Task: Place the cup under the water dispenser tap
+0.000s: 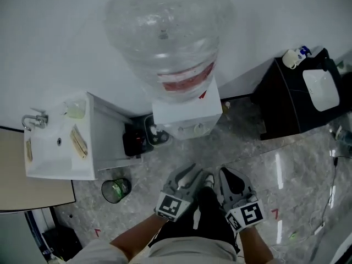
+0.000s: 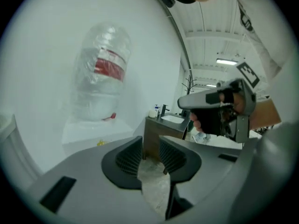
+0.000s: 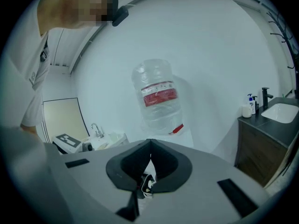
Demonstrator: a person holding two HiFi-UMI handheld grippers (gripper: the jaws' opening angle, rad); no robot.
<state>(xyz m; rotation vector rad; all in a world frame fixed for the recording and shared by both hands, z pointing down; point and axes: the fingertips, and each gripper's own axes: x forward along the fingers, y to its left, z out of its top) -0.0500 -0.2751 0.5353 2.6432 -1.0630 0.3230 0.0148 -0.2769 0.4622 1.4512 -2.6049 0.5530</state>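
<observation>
The water dispenser (image 1: 187, 114) stands against the wall ahead with a big clear bottle (image 1: 168, 32) on top; its taps (image 1: 190, 129) face me. The bottle also shows in the left gripper view (image 2: 103, 73) and the right gripper view (image 3: 159, 97). A clear cup-like container (image 1: 75, 109) sits on the white counter at left. My left gripper (image 1: 190, 170) is held low in front of the dispenser, and its jaws (image 2: 150, 146) stand apart with only floor between them. My right gripper (image 1: 228, 174) is beside it, with its tips (image 3: 150, 141) meeting on nothing.
A white sink counter (image 1: 55, 158) with a tap stands at the left. A black box (image 1: 135, 142) sits beside the dispenser. A small dark bin (image 1: 115, 190) is on the marble floor. A dark cabinet with a basin (image 1: 297, 98) fills the right.
</observation>
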